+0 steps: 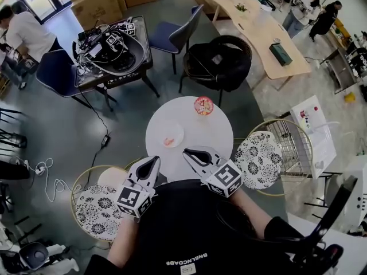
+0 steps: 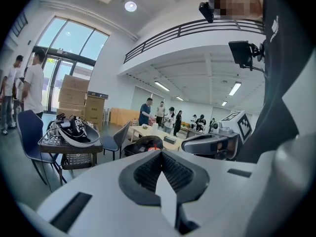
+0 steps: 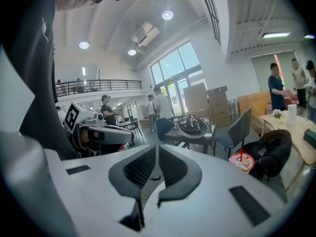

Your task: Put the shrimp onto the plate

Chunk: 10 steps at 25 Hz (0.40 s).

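In the head view a small round white table (image 1: 192, 128) holds a white plate (image 1: 176, 132) at its left side. A pink shrimp (image 1: 168, 141) lies on that plate. My left gripper (image 1: 152, 163) hovers at the table's near edge, below the plate, shut with nothing in it. To its right my right gripper (image 1: 190, 153) is over the near rim, also shut and empty. In the left gripper view the left gripper (image 2: 160, 152) has its ribbed pads pressed together. The right gripper (image 3: 157, 146) shows only a thin slit between its pads.
A red-lidded cup (image 1: 203, 105) stands at the table's far edge. Patterned stools flank me at the right (image 1: 258, 159) and the left (image 1: 98, 205). Beyond the table are a black chair (image 1: 218, 59), a dark table with equipment (image 1: 112, 50), a long wooden table (image 1: 258, 22) and several people.
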Tool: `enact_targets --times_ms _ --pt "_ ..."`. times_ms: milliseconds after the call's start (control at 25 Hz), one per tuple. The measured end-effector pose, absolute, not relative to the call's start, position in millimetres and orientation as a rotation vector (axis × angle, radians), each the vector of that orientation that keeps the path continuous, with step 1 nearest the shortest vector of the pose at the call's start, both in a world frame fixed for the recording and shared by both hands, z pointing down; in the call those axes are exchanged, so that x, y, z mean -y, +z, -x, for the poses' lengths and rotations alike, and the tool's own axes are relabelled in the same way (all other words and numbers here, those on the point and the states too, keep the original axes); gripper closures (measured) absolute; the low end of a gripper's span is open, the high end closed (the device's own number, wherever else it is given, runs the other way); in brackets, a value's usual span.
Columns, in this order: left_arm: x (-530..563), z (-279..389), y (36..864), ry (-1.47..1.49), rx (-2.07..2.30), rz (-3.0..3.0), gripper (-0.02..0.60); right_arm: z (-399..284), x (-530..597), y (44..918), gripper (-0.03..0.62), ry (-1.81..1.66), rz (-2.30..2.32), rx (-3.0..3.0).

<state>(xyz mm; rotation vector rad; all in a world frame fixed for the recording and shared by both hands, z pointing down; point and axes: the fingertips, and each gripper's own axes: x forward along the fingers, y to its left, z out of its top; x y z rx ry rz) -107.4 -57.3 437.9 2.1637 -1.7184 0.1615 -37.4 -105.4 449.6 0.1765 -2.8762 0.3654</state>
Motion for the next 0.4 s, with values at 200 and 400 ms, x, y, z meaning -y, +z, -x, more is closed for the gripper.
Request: enact_targets --times_ms 200,400 --pt "66 106 431 0.138 1.719 -2.191 0.577 35 116 435 0.559 0.342 -0.214 2.917" --pt "72 111 424 0.111 1.725 -2.208 0.577 37 120 424 0.559 0.310 -0.230 2.957"
